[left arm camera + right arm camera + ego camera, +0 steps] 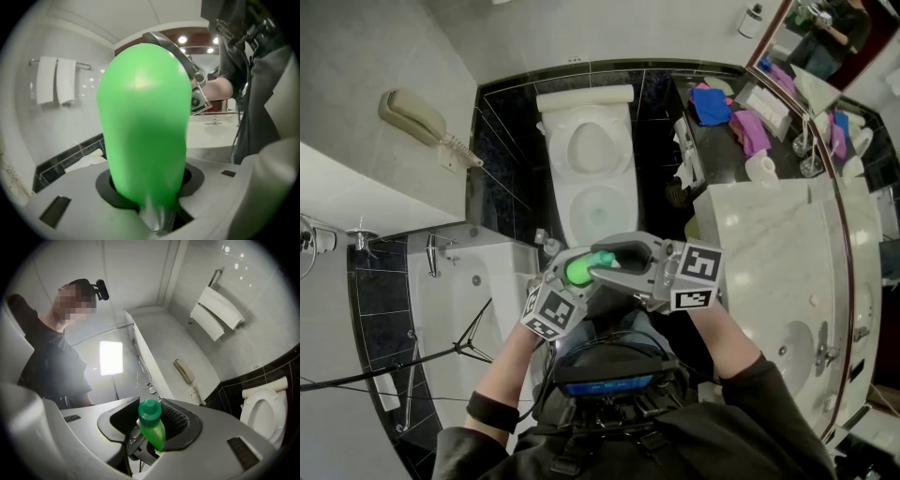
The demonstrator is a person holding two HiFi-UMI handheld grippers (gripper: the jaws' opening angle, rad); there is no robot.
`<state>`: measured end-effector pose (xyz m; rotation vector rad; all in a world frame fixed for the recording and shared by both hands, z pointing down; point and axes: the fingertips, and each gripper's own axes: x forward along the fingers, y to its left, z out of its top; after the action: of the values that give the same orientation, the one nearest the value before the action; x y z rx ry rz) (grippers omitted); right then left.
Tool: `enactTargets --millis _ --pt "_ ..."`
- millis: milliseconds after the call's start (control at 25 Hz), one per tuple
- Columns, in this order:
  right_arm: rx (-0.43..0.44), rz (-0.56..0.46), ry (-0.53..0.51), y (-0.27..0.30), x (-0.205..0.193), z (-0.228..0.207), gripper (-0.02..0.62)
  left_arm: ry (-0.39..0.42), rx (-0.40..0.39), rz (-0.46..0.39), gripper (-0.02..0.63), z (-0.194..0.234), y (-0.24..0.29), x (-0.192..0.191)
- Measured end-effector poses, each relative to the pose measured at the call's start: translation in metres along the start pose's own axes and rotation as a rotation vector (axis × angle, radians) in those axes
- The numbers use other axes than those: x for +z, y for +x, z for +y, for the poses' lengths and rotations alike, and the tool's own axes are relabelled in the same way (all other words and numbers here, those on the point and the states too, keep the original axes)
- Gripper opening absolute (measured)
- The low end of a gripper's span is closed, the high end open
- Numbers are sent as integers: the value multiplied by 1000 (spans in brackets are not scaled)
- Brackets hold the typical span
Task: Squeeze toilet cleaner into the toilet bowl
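While the left tool (572, 274) grips the bottle (143, 122) and the right tool (619, 258) pinches its cap (150, 409) — short of the toilet bowl (572, 211) — twisting could spill cleaner.

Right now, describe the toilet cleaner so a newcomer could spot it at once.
Find the white toilet against the black tiles. In front of it the left gripper and right gripper hold one green bottle, body and cap end. Nothing else nearby is bright green.
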<state>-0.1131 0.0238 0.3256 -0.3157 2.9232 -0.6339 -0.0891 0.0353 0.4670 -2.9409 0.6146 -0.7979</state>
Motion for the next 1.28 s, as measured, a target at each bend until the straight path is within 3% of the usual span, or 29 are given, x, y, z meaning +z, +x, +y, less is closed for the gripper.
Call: enactTargets --millis 240,400,560,720,840,920,1080,1280 --pt "-107 49 181 -2 -16 -16 160 70 322 14 186 29 6 -9" --pt "-181 78 304 -1 -26 -22 158 127 474 35 186 42 2 -18" --pt "-250 94 373 0 -32 -28 160 143 503 61 186 44 4 -31" --pt "-275 82 341 3 -30 -31 170 90 476 53 186 45 4 -30" --pt "-215 18 222 5 -17 -25 239 -1 348 7 186 37 5 -21" --pt "-145 -41 126 5 -4 -16 262 -50 172 -30 187 21 5 -13" --pt "-4 -86 -73 3 13 5 262 -66 -205 -115 187 -13 -10 27" --pt "148 -110 -195 -2 37 35 262 -112 -519 -155 187 -38 -34 52"
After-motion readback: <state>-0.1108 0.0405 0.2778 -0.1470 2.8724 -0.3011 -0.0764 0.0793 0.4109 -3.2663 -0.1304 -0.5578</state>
